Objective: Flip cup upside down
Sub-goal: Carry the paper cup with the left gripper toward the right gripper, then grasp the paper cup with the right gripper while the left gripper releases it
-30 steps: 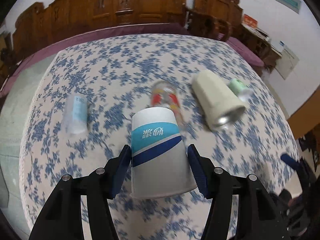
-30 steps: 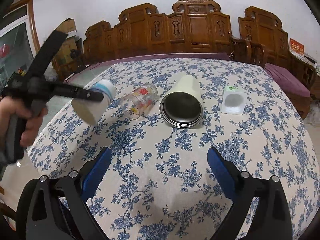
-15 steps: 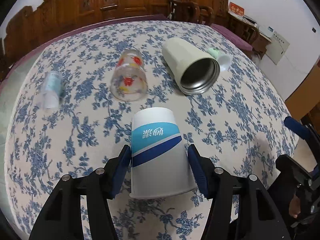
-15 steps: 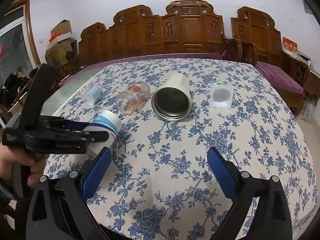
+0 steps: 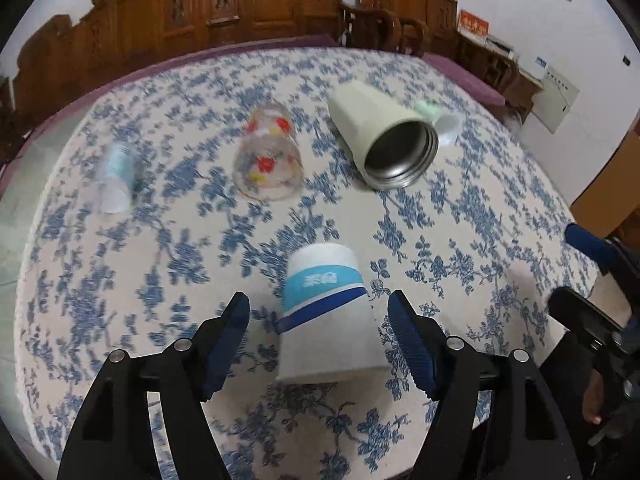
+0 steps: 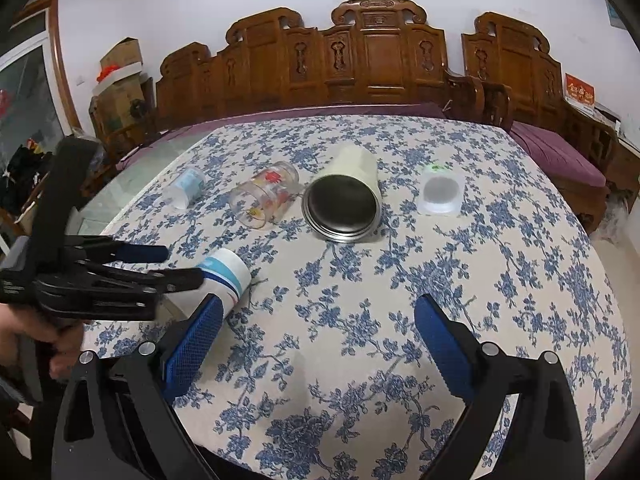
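Since half a second ago the left gripper [image 5: 318,334] has spread its jaws and let go of the paper cup [image 5: 326,314], which it then clamped; now both blue pads stand clear of the cup's sides. The cup is white with a light blue band and a darker blue stripe; in the left wrist view it looks upside down on the floral tablecloth [image 5: 460,248], closed base uppermost, wide mouth toward the cloth, near the table's front edge; in the right wrist view [image 6: 224,276] it looks tilted and whether the rim sits flat cannot be told. The right gripper [image 6: 316,344] hangs wide open over bare cloth, holding and touching nothing. Farther back lie four other vessels, each on its side: one small clear plastic cup [image 6: 186,188], one glass tumbler [image 6: 266,196] with red and yellow print, one cream steel-lined tumbler [image 6: 344,202], one clear container with a green end [image 6: 440,192]. Count: five vessels, two grippers.
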Motion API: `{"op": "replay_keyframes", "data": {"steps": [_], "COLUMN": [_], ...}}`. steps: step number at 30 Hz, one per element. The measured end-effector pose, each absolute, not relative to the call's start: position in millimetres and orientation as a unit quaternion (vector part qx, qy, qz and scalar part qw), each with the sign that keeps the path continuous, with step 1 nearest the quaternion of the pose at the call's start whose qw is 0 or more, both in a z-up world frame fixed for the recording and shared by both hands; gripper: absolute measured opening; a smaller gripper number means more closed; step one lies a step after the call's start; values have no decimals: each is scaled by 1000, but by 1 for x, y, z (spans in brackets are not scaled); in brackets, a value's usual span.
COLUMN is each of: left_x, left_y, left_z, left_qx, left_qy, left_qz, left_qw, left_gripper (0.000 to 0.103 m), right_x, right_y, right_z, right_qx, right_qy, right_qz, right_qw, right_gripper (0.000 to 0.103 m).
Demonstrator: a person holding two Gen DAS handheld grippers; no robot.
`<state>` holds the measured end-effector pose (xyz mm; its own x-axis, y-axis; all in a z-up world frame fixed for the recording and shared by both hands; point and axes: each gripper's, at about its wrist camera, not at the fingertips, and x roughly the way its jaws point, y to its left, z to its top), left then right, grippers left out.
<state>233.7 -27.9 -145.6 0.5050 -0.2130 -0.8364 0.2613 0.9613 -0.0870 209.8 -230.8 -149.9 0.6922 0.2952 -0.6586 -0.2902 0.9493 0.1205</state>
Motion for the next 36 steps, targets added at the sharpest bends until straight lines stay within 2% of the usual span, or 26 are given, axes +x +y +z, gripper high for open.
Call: {"op": "replay_keyframes", "data": {"steps": [2, 4, 10, 15, 26, 36], "left_x": [224, 214, 190, 175, 167, 166], "left_y": [-17, -8, 24, 46, 88, 101], "left_z": [-130, -116, -86, -78, -105, -116], "left_qx": [32, 50, 69, 67, 23, 2], "left_qy": [459, 436, 380, 355, 384, 392], "left_qz": [-127, -112, -64, -39, -37, -37], "left_qw": [879, 892, 920, 932, 922, 919], "left_gripper": [74, 74, 74, 74, 74, 74], "right_x": [212, 215, 229, 247, 298, 326], "right_y": [-225, -219, -191, -163, -131, -117], "right_z": [-146, -143, -135, -140, -193, -219], "right_qx": [2, -1, -6, -3, 71, 115], "right_qy": [357, 357, 365, 399, 537, 610], "right_qz": [164, 169, 195, 219, 216, 198], "right_qw": [919, 919, 910, 890, 812, 759], "right_gripper": [95, 91, 87, 81, 78, 78]}}
